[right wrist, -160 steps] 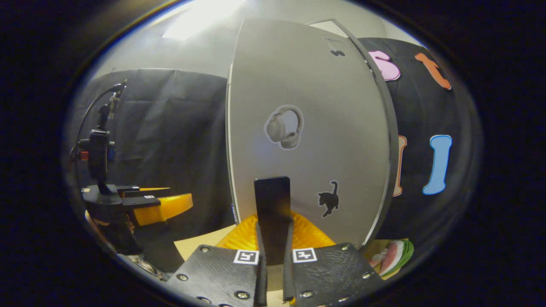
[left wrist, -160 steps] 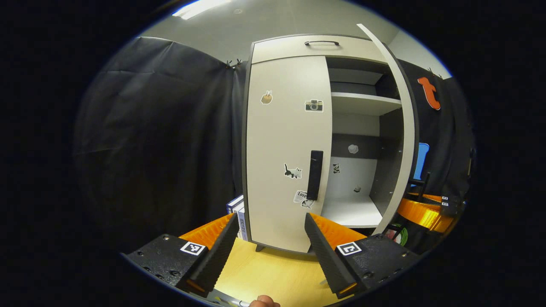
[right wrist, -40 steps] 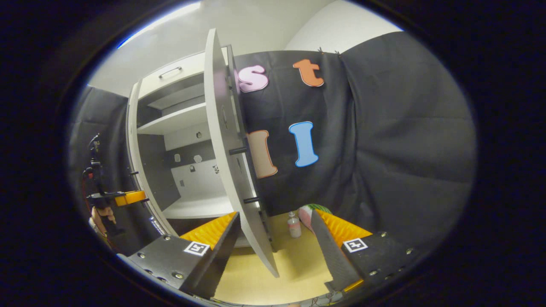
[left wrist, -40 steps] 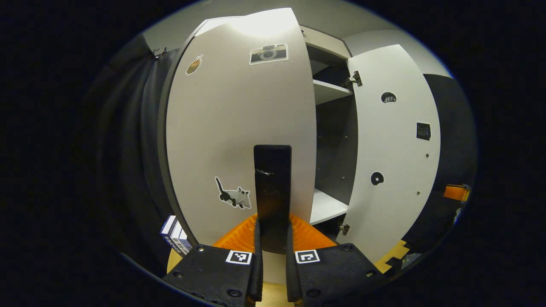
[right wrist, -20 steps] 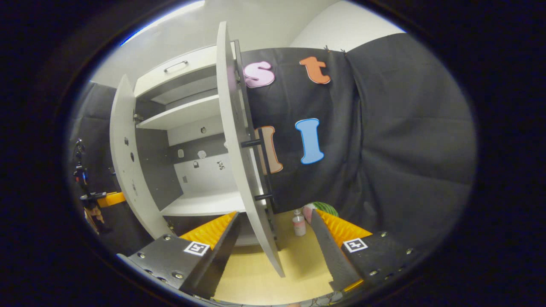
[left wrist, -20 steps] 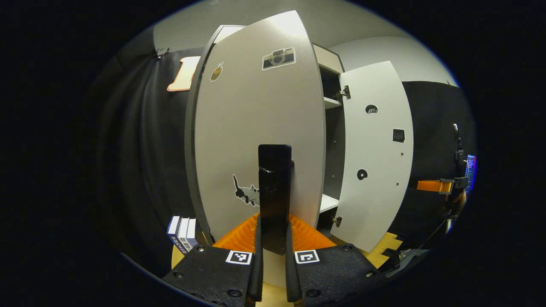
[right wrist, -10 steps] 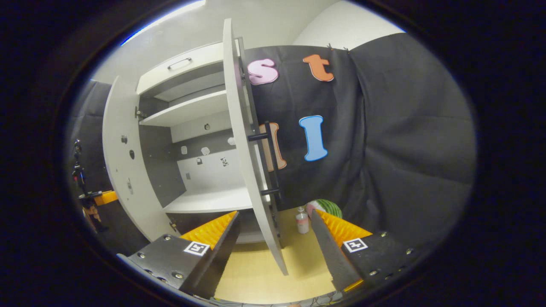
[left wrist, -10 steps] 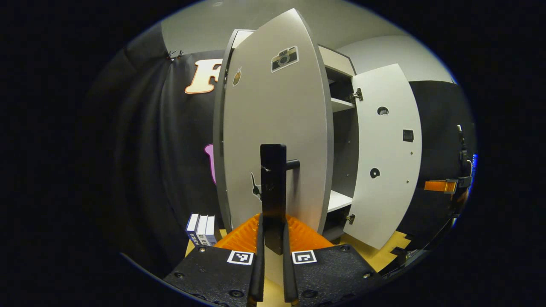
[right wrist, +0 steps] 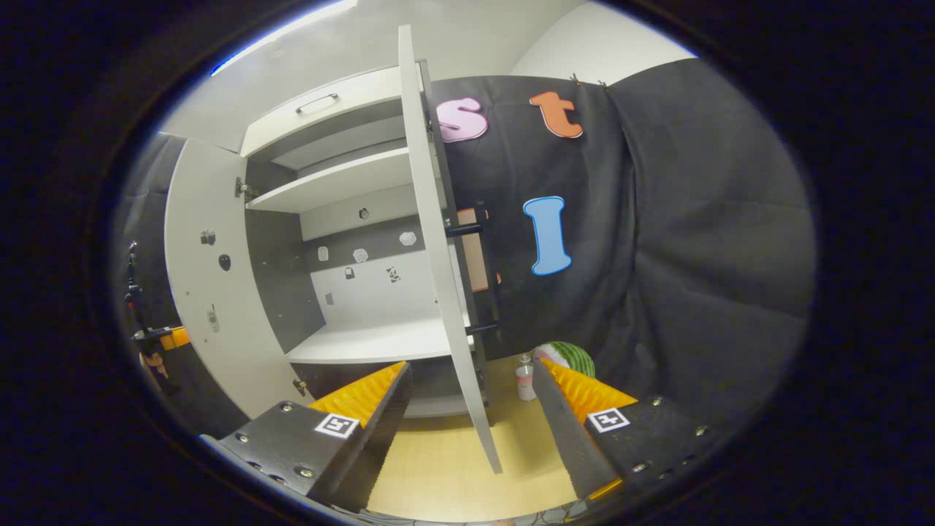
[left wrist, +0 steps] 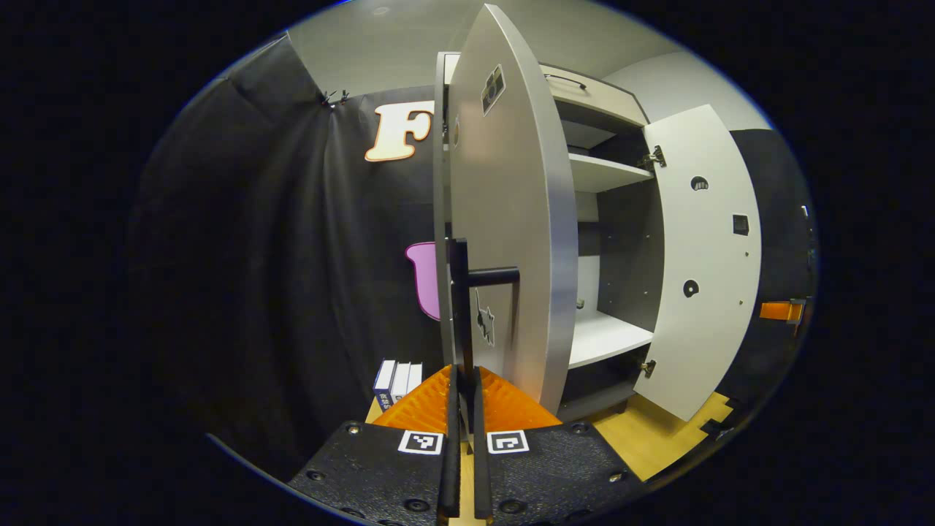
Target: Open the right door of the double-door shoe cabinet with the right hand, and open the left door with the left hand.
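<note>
The light grey shoe cabinet (right wrist: pixel 343 179) stands with both doors swung out. In the left gripper view the left door (left wrist: pixel 511 241) is almost edge-on, and my left gripper (left wrist: pixel 463 374) is shut on its black bar handle (left wrist: pixel 460 292). The right door (left wrist: pixel 703 270) hangs wide open farther right, inner face showing. In the right gripper view the right door (right wrist: pixel 442 277) is edge-on with its handle (right wrist: pixel 488 270) on the far side. My right gripper (right wrist: pixel 471 372) is open, a little in front of that door's lower edge, holding nothing. The left door (right wrist: pixel 208 285) stands open at left.
Bare shelves (right wrist: pixel 350 186) and the cabinet floor (right wrist: pixel 372 342) show inside. A small bottle (right wrist: pixel 524 380) and a green striped ball (right wrist: pixel 573 358) sit on the wooden floor (right wrist: pixel 438 467) right of the cabinet. Several books (left wrist: pixel 398 378) stand at its left.
The left door has swung steadily outward with my left gripper shut on its handle. The right gripper, shut on the right handle 8 s ago, has let go and stays open.
</note>
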`<action>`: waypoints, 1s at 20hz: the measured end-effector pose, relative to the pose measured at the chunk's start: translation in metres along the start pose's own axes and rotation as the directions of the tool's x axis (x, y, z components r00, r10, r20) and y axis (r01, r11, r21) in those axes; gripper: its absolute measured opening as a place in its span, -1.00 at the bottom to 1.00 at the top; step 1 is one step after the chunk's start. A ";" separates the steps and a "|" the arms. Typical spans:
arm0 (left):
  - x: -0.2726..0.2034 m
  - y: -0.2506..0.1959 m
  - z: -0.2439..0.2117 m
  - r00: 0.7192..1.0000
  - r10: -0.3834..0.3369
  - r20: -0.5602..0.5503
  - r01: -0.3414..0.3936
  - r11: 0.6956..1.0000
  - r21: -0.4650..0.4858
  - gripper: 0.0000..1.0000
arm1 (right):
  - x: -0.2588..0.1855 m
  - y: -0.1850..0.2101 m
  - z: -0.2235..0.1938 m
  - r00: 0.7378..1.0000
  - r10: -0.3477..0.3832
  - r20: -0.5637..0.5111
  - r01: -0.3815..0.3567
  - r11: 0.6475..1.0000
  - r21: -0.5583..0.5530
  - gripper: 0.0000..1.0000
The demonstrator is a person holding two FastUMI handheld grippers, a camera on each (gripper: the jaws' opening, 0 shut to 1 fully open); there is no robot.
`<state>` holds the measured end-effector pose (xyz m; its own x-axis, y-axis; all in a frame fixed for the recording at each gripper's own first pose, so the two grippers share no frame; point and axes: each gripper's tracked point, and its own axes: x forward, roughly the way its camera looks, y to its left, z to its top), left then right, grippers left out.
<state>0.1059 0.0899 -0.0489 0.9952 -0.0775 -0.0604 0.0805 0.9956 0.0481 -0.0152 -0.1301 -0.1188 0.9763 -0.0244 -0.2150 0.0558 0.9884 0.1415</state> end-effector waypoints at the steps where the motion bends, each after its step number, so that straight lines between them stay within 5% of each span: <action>1: -0.003 0.005 0.000 1.000 0.012 0.001 -0.012 1.000 -0.012 -0.84 | 0.001 0.001 0.000 1.000 0.002 -0.001 -0.002 1.000 -0.002 0.96; 12: -0.019 0.017 0.002 0.996 0.087 0.027 -0.086 0.996 -0.027 -0.87 | 0.014 0.003 0.007 1.000 0.012 -0.002 -0.012 0.999 -0.035 0.96; 20: -0.052 -0.012 0.049 0.988 0.155 0.023 -0.154 0.988 -0.017 -0.80 | -0.006 0.022 0.053 0.996 -0.040 0.084 0.049 0.993 -0.106 0.96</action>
<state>0.0556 0.0791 0.0028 0.9967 0.0763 -0.0291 -0.0752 0.9964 0.0394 -0.0086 -0.1161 -0.0636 0.9874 -0.0767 -0.1381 0.0812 0.9963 0.0277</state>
